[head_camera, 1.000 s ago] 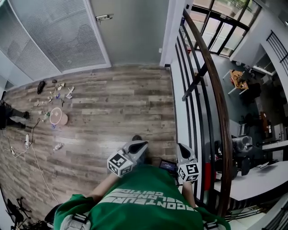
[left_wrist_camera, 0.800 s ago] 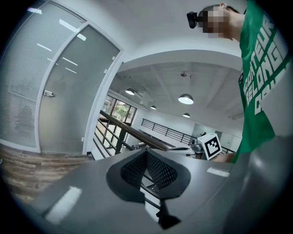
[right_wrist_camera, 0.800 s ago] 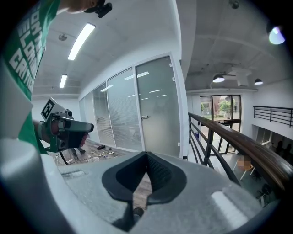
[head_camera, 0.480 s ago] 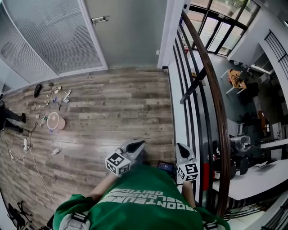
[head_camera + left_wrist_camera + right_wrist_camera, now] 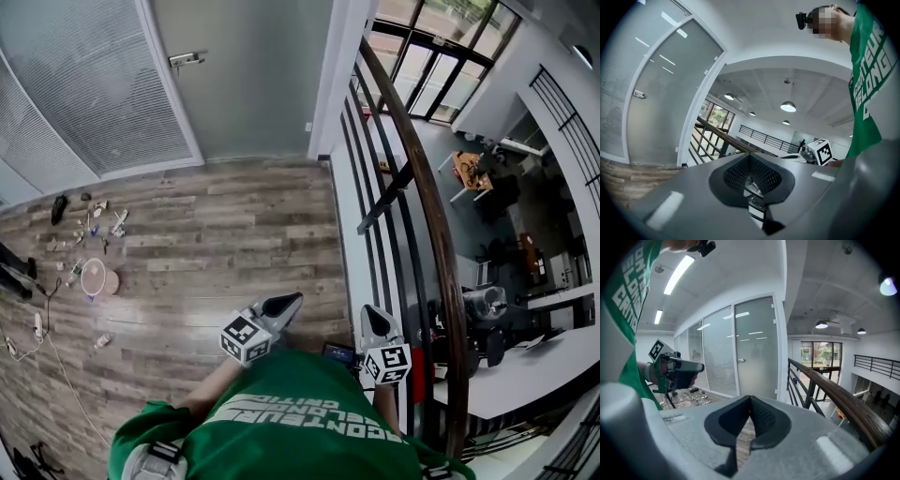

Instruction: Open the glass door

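Observation:
The frosted glass door (image 5: pixel 253 75) stands shut at the far end of the wood floor, its metal handle (image 5: pixel 187 59) on its left edge. In the right gripper view the door (image 5: pixel 757 348) and handle (image 5: pixel 740 360) are straight ahead, well beyond reach. The left gripper view has the door (image 5: pixel 670 93) to the left. My left gripper (image 5: pixel 289 302) and right gripper (image 5: pixel 373 319) are held out in front of the green shirt, both shut and empty, far from the door. The left gripper (image 5: pixel 677 369) also appears at the left of the right gripper view.
A dark wooden handrail with black bars (image 5: pixel 412 169) runs along my right side, with a drop to a lower floor behind it. Small clutter (image 5: pixel 94 272) and a cable (image 5: pixel 37 328) lie on the floor at left. A glass wall with blinds (image 5: pixel 84 94) adjoins the door.
The view has advanced toward the door: the handle has slid down and left in the head view, and the floor clutter has drifted left. Both grippers stay shut.

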Available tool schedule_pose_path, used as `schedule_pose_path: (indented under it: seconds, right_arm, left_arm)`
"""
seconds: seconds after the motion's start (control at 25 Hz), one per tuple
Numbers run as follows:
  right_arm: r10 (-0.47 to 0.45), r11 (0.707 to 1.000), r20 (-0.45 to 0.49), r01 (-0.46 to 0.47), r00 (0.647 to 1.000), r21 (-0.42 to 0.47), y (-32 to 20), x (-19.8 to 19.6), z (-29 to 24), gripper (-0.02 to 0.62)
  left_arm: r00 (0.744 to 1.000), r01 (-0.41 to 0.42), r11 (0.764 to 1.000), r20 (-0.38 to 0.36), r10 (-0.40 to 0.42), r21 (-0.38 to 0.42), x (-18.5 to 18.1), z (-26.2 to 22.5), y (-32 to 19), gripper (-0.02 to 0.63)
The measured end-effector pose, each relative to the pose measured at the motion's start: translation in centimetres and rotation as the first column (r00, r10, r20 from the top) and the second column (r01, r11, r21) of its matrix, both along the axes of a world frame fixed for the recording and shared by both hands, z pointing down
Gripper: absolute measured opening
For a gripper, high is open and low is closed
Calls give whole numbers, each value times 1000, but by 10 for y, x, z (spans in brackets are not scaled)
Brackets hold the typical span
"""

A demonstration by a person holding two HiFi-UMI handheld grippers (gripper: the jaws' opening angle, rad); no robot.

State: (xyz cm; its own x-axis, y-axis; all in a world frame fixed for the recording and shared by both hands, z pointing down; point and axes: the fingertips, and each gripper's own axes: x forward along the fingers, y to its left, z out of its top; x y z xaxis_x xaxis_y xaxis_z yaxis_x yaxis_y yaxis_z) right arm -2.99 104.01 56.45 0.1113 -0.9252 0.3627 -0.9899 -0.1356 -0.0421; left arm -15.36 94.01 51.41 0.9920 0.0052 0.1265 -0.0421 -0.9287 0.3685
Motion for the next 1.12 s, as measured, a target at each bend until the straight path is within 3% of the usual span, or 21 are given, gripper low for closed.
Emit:
schedule_pose_path:
  seconds: [0.6, 1.12]
  right_arm:
    - [-57, 997, -15, 56, 998, -51, -80, -10, 0, -8]
    - [-85, 994, -2, 85, 996, -69, -122, -27, 6, -8]
  left_arm:
    - [1000, 11, 999, -12, -12, -32, 12, -2, -80, 15]
    - [998, 67, 997, 17, -66, -41, -10, 15, -133, 15]
